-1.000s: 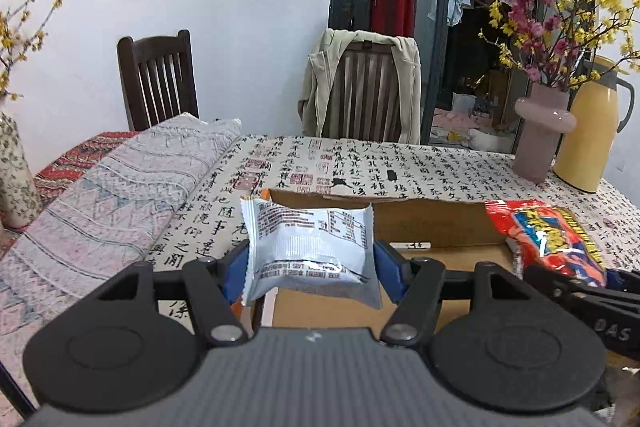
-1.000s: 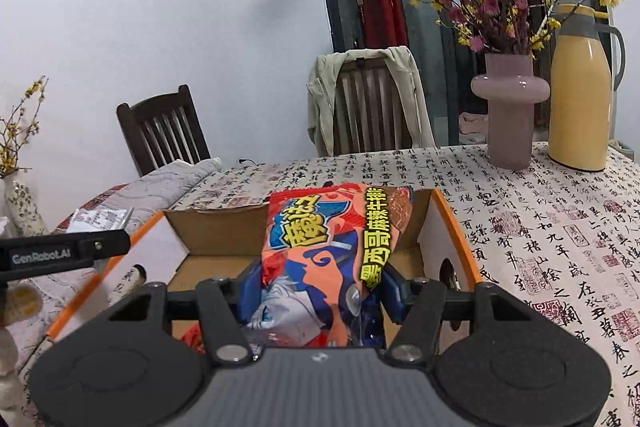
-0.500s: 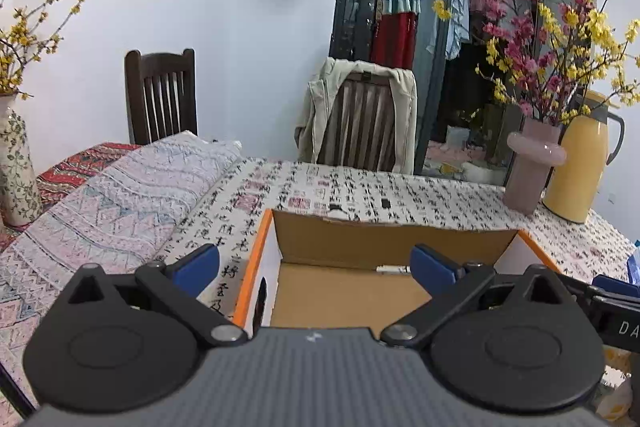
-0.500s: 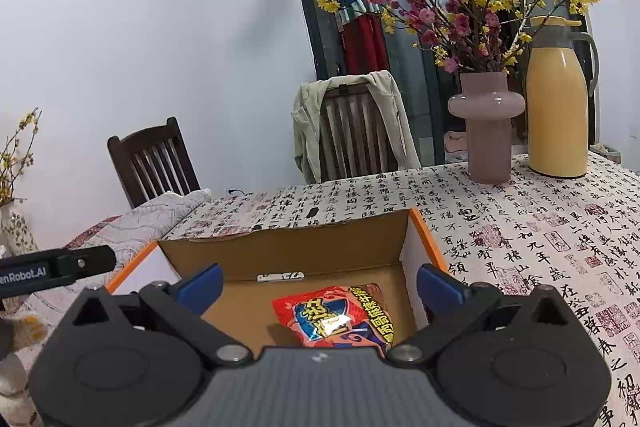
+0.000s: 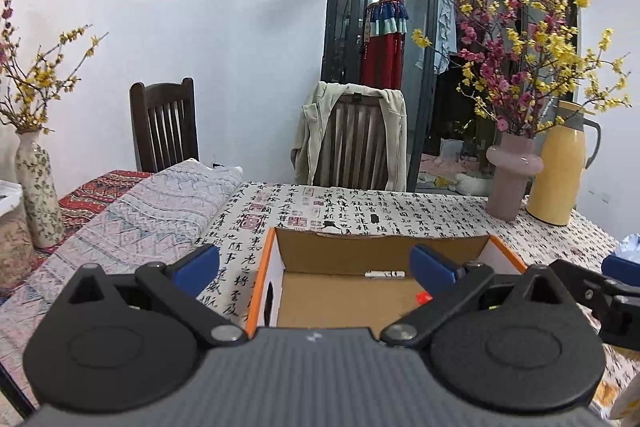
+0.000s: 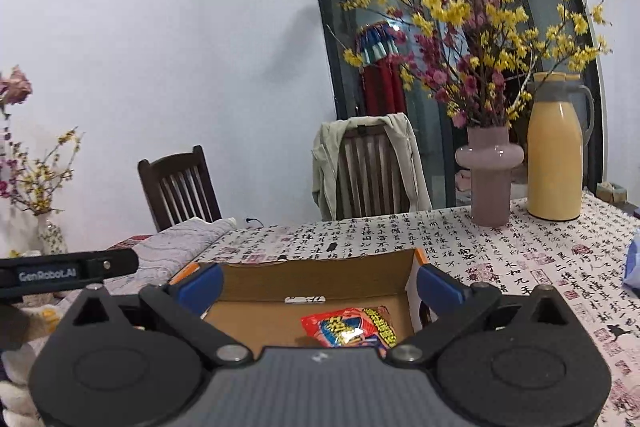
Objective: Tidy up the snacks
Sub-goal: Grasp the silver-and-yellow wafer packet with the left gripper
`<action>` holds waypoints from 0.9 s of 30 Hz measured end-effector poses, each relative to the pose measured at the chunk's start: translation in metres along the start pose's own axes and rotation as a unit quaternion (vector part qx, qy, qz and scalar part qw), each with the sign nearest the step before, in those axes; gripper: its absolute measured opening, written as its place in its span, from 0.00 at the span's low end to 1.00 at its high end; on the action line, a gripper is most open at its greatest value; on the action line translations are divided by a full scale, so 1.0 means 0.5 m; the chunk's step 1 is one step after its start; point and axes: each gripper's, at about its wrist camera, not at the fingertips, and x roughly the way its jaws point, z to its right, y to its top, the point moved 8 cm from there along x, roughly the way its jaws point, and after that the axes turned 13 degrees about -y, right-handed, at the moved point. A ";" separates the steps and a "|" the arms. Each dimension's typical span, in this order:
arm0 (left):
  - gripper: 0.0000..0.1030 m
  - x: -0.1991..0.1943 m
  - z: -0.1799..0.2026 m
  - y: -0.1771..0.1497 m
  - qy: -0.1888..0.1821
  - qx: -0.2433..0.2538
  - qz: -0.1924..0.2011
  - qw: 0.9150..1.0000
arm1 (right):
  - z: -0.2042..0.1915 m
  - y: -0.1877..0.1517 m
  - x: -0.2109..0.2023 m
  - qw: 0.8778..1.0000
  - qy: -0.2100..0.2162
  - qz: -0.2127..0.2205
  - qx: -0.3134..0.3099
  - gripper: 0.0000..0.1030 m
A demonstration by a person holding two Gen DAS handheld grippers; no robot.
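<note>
A long table point(image 5: 400, 203) under a cloth printed with black calligraphy filled the room's middle, with a patterned blanket point(image 5: 132, 211) folded over its left end. Behind it stood two dark wooden chairs, one bare point(image 5: 164, 125) and one draped with a pale jacket point(image 5: 352, 135). Toward the far right of the table a pink vase point(image 6: 490, 171) held pink and yellow blossom branches, and a yellow thermos jug point(image 6: 554, 163) stood just beside it.

Nearer, an open cardboard box point(image 6: 320, 279) with orange-edged white sides sat on the cloth. Flat on its floor, toward the right wall, lay a red snack packet point(image 6: 348, 327) with blue and yellow lettering. A small white label point(image 6: 305, 299) was stuck low on the back wall.

The left gripper point(image 5: 316, 267) hung over the box's near left corner, its blue-padded jaws spread wide with nothing between them. The right gripper point(image 6: 318, 285) hovered above the box's near edge, its jaws likewise wide apart and empty, the packet lying below and between them.
</note>
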 end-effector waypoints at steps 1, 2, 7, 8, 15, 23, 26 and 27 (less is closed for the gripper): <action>1.00 -0.011 0.003 -0.003 -0.001 0.001 -0.001 1.000 | 0.000 -0.002 -0.014 1.000 0.001 0.001 -0.002 1.00; 1.00 -0.024 0.005 -0.007 -0.001 0.002 -0.002 1.000 | -0.001 -0.004 -0.030 1.000 0.002 0.002 -0.005 1.00; 1.00 -0.082 0.014 -0.040 0.001 0.003 -0.014 1.000 | 0.001 -0.028 -0.102 1.000 0.008 0.003 -0.015 1.00; 1.00 -0.093 0.016 -0.049 0.001 0.002 -0.018 1.000 | 0.002 -0.033 -0.116 1.000 0.009 0.002 -0.017 1.00; 1.00 -0.159 0.022 -0.120 0.002 -0.011 -0.050 0.999 | 0.020 -0.097 -0.199 0.999 0.011 -0.017 -0.028 1.00; 1.00 -0.197 0.031 -0.223 -0.003 -0.033 -0.108 0.994 | 0.049 -0.176 -0.258 0.998 0.009 -0.048 -0.030 1.00; 1.00 -0.197 0.042 -0.259 -0.008 -0.039 -0.135 0.990 | 0.063 -0.207 -0.273 0.998 0.007 -0.061 -0.029 1.00; 1.00 -0.197 0.047 -0.269 -0.010 -0.041 -0.144 0.989 | 0.068 -0.216 -0.276 0.997 0.005 -0.065 -0.028 1.00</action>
